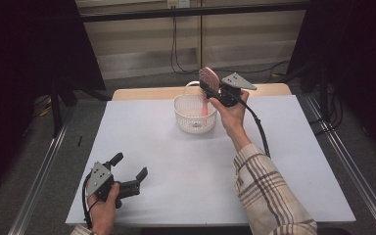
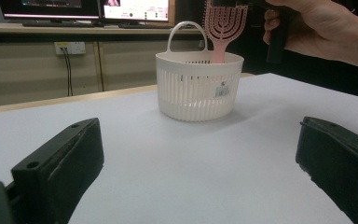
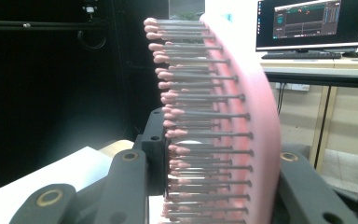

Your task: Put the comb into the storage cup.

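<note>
Pink hairbrush [image 1: 207,85] above white basket [image 1: 194,115]

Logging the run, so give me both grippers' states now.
Left gripper: open, holding nothing, low over the table.
Right gripper: closed on the pink brush, its handle down in the basket.

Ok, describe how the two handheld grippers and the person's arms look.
Both grippers are black with two blocky jaws, each topped by a grey three-cornered plate. The left gripper trails a black cable by the wrist; the right gripper has a thicker black cable running along the forearm. The right sleeve is beige plaid with dark stripes.
</note>
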### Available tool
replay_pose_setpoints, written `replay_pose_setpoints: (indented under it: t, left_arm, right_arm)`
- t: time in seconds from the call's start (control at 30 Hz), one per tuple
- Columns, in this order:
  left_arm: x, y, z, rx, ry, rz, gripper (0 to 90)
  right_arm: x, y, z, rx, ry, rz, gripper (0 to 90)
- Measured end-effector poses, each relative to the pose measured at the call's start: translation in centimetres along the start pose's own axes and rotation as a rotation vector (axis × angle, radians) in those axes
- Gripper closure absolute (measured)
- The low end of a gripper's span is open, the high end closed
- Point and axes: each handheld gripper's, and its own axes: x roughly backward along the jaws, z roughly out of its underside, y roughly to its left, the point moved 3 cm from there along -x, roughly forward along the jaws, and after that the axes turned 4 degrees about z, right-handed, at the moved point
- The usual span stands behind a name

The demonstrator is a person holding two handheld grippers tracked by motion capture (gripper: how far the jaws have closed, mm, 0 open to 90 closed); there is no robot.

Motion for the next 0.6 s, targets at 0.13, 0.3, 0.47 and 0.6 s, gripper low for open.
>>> replay_pose_setpoints:
  t: [0.13, 0.3, 0.47, 0.6]
  left_arm:
    - [0.0, -0.1, 0.0, 0.002, -0.002, 0.002, 1.0]
    - [0.0, 0.0, 0.0, 0.001, 0.002, 0.003, 1.0]
    - [0.0, -0.1, 0.0, -0.004, -0.002, -0.003, 1.0]
    - [0.0, 0.0, 0.0, -0.003, -0.001, 0.001, 1.0]
  right_arm:
    - [-0.1, 0.1, 0.5, -0.009, 0.000, -0.002, 63.0]
    - [-0.3, 0.1, 1.4, -0.024, 0.014, -0.003, 63.0]
    - [-0.2, -0.2, 1.8, -0.045, 0.016, -0.004, 62.9]
    - [0.0, -0.4, 1.8, -0.042, 0.020, 0.002, 62.8]
